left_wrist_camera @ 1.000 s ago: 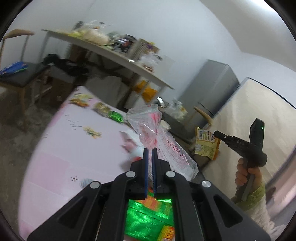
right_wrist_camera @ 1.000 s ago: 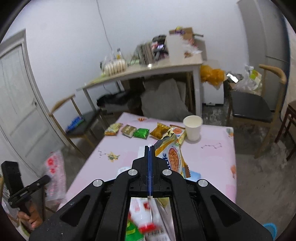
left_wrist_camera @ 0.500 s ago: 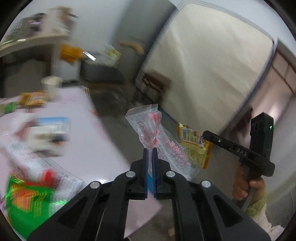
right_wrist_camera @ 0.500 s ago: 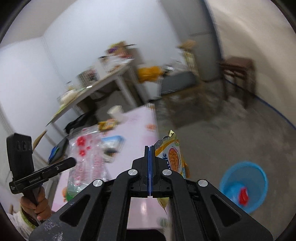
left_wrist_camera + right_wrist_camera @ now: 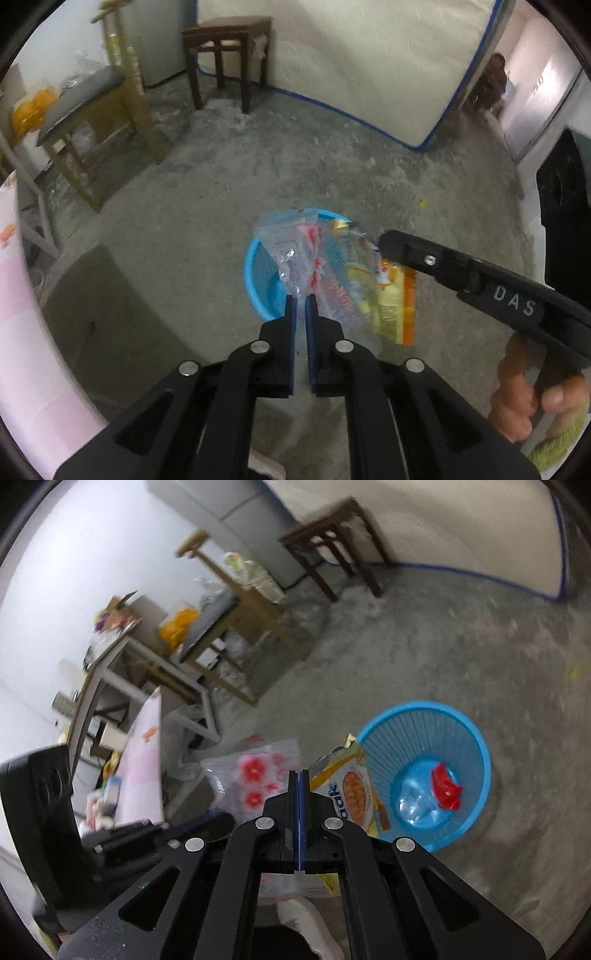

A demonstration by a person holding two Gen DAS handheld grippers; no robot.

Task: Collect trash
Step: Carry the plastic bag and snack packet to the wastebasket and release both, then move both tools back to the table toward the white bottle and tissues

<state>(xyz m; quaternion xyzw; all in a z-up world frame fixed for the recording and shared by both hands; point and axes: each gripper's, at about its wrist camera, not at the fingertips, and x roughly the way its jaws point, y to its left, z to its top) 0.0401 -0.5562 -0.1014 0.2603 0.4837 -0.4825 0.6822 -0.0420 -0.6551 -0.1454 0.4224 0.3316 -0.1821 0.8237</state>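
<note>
Two grippers show: the left gripper (image 5: 300,297) and the right gripper (image 5: 299,775). Two pieces of trash are up in the air over the floor: one clear plastic bag (image 5: 295,254) printed with red flowers, and one yellow snack packet (image 5: 351,790). One blue basket (image 5: 476,738) stands on the concrete floor (image 5: 184,206). Inside it, on the bottom, lie two things: one red wrapper (image 5: 445,786) and one clear crumpled piece (image 5: 415,801). One dark wooden stool (image 5: 225,55) stands by the wall, and one chair (image 5: 92,118) with a dark seat near it. One hand (image 5: 532,398) is visible.
</note>
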